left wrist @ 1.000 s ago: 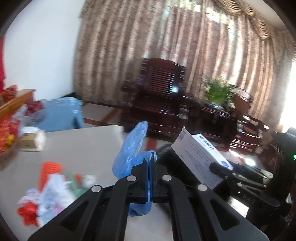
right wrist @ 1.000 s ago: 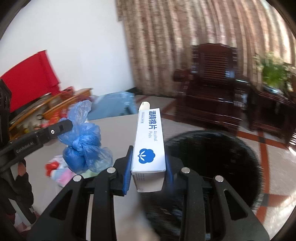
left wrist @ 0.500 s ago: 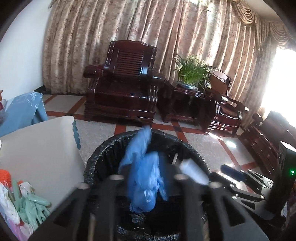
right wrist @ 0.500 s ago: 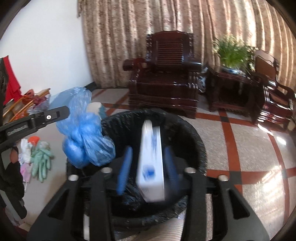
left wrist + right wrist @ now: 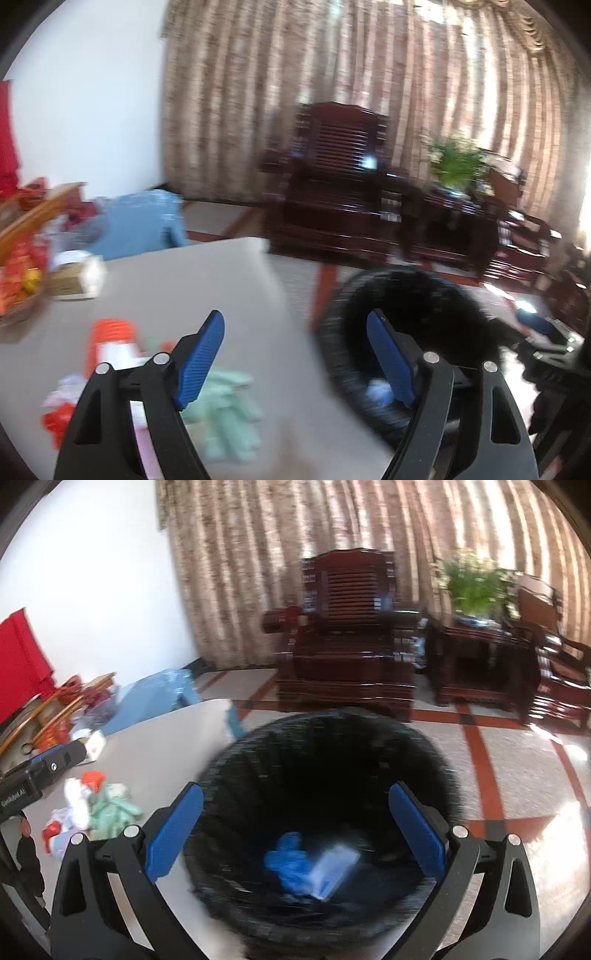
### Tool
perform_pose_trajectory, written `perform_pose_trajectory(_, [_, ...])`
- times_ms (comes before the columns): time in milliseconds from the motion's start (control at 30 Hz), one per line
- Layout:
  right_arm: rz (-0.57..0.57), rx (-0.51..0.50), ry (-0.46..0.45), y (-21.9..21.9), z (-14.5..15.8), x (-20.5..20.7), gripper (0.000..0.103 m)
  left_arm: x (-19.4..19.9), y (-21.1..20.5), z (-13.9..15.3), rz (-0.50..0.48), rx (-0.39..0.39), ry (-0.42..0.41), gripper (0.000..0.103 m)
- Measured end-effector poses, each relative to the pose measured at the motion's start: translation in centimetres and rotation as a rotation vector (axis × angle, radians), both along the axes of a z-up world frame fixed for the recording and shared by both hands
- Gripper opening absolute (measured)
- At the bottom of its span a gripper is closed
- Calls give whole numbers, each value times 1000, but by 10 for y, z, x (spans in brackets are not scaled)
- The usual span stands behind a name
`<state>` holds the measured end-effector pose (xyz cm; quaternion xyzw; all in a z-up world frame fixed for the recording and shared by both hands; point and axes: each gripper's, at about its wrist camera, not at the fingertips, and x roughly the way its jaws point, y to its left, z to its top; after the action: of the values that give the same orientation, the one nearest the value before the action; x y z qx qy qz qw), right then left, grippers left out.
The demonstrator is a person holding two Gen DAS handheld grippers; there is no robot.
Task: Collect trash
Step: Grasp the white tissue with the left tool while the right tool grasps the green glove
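Observation:
The black-lined trash bin [image 5: 436,760] stands on the floor beside the table. The knotted blue plastic bag [image 5: 290,862] and the white alcohol-pads box [image 5: 334,866] lie at its bottom. My right gripper [image 5: 295,827] is open and empty above the bin's mouth. My left gripper [image 5: 295,354] is open and empty over the table's right edge, with the bin [image 5: 458,295] to its right. More trash lies on the table: pale green gloves [image 5: 225,410], an orange-and-white cup [image 5: 110,339] and red and white scraps [image 5: 61,413].
The grey table [image 5: 177,280] holds a tissue box [image 5: 75,277] and a basket of red packets [image 5: 18,280] at far left. A blue stool [image 5: 144,221], a dark wooden armchair [image 5: 343,635] and a side table with a plant [image 5: 476,587] stand beyond.
Both grippers opened; the blue bag and the box dropped into the bin. My left gripper swung back left over the table edge.

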<state>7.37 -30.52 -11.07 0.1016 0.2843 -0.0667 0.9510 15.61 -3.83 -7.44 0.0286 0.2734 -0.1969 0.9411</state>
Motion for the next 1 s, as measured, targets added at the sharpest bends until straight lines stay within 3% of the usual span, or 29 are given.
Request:
perform_pose_trajectory(300, [256, -16, -35, 114, 3, 46, 98, -5, 121, -22, 296, 79, -9, 79])
perform_pose_trajectory(500, [383, -10, -16, 169, -8, 72, 98, -6, 160, -36, 399, 96, 19, 79])
perform_pose_trajectory(733, [442, -73, 22, 220, -36, 98, 95, -1, 182, -53, 454, 99, 55, 78])
perform_pose_trajectory(867, [436, -64, 105, 220, -58, 119, 82, 0, 182, -56, 448, 102, 56, 78])
perform_pose_trajectory(1000, [437, -58, 158, 220, -72, 133, 81, 6, 181, -61, 443, 96, 75, 78])
